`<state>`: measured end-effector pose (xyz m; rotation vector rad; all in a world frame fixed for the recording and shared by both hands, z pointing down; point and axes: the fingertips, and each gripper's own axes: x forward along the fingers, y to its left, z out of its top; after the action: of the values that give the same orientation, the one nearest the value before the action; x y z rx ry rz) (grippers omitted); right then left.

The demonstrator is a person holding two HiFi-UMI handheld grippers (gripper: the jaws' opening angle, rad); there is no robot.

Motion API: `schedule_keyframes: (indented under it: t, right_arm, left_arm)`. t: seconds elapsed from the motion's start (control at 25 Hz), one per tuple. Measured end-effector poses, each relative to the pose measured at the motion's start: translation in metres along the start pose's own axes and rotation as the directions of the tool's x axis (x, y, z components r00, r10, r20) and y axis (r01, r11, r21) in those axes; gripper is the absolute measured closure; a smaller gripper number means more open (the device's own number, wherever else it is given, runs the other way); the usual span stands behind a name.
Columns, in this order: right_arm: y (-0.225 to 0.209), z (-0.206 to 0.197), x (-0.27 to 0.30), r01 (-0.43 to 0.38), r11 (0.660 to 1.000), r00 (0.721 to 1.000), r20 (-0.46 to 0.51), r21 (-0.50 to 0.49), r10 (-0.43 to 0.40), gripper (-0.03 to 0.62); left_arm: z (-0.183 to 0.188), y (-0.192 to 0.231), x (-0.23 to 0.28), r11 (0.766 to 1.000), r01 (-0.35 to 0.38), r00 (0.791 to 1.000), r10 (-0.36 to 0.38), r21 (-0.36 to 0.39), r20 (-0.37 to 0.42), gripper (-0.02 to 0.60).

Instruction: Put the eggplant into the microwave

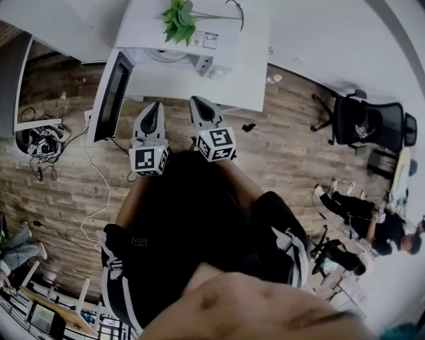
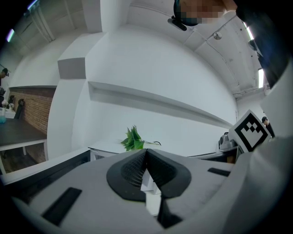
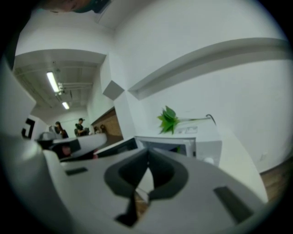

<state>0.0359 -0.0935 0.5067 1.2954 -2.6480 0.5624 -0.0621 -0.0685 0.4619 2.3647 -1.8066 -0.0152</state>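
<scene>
White microwave, black door. Green plant. White counter. Brown wood-plank floor. Left gripper and right gripper grey, pads black, marker cubes black-on-white squares.

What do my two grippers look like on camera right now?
Both look alike: the left gripper and right gripper have light grey tapered bodies with black inner pads, and each carries a white cube with black square markers. The person wears dark clothing.

Plant on microwave, microwave on table, door open leftward, chair far right
</scene>
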Motion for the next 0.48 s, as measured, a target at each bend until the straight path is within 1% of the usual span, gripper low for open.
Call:
schedule_keyframes:
  t: [0.48]
  right_arm:
    - [-0.0011,0.0029,0.0031,-0.004,1.0,1.0,0.004,-0.02,0.004,0.562]
  left_arm:
    - [0.0007,-0.0001,0.0008,1.0,-0.005,1.0,0.005,0.002,0.003,0.548]
